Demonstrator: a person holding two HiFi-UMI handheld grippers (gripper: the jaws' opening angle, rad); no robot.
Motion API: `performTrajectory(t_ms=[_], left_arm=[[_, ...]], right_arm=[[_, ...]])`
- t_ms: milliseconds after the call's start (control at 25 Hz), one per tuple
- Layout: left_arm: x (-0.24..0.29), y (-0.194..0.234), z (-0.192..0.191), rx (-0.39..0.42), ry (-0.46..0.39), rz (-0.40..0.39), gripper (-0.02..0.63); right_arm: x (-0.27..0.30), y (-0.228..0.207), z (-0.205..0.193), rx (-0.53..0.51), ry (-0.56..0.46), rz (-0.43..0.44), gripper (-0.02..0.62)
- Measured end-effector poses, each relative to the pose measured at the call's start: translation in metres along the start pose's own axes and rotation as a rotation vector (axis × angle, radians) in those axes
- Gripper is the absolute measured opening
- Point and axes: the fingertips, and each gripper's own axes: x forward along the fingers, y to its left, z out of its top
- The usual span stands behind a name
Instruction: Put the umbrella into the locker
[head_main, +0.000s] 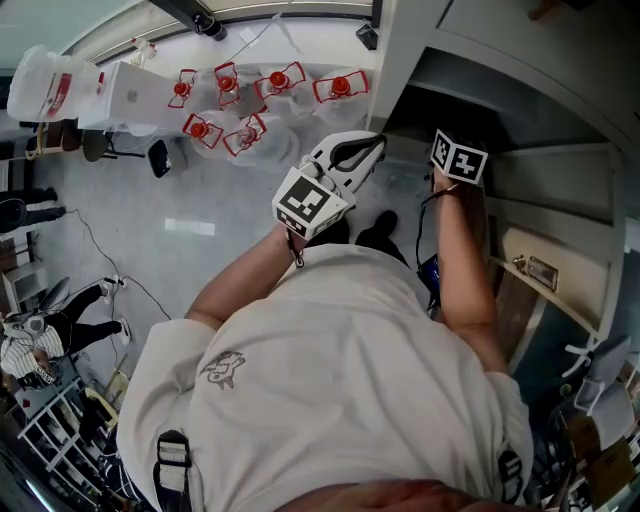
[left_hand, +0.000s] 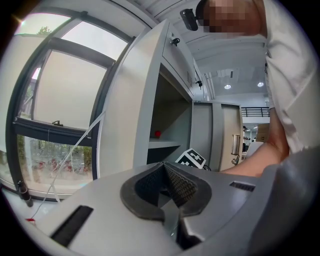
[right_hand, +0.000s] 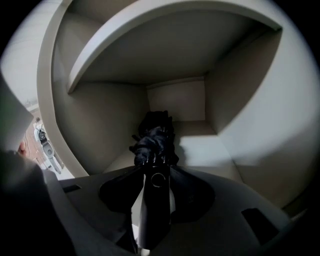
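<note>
Nearest: our white shirt, both arms out in front. Left gripper empty, jaws together, held level near chest; we judge it parked clear, not needed for this step. Right gripper tilts down inside locker, jaws spread wide. Umbrella handle sits between them, light showing either side, so no squeeze. Folded umbrella lies on compartment floor, pointing toward back wall. We reckon it is placed; only pull-out left.
</note>
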Motion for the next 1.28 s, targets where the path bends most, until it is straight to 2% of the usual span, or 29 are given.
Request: performTrajectory(t_ms=[440,600,1040,1280], left_arm=[[0.018,-0.005,-0.001,-0.023,-0.009,0.006,0.012],[0.02,-0.008,0.002,-0.025,-0.015,0.016,0.012],[0.031,-0.026,0.011,-0.016,-0.035,0.048,0.012],[0.032,-0.043,0.014,-0.043,-0.057,0.071,0.012]], right_arm=[[-0.033,0.005,0.014,-0.06,-0.095,0.011,0.196],[-0.058,0.014,0.024,-0.089,-0.155,0.048,0.192],[-0.134,0.039,0.031,-0.208,-0.273,0.145,0.074],[-0.171,0.044,0.026,-0.251,-0.323,0.202,0.052]])
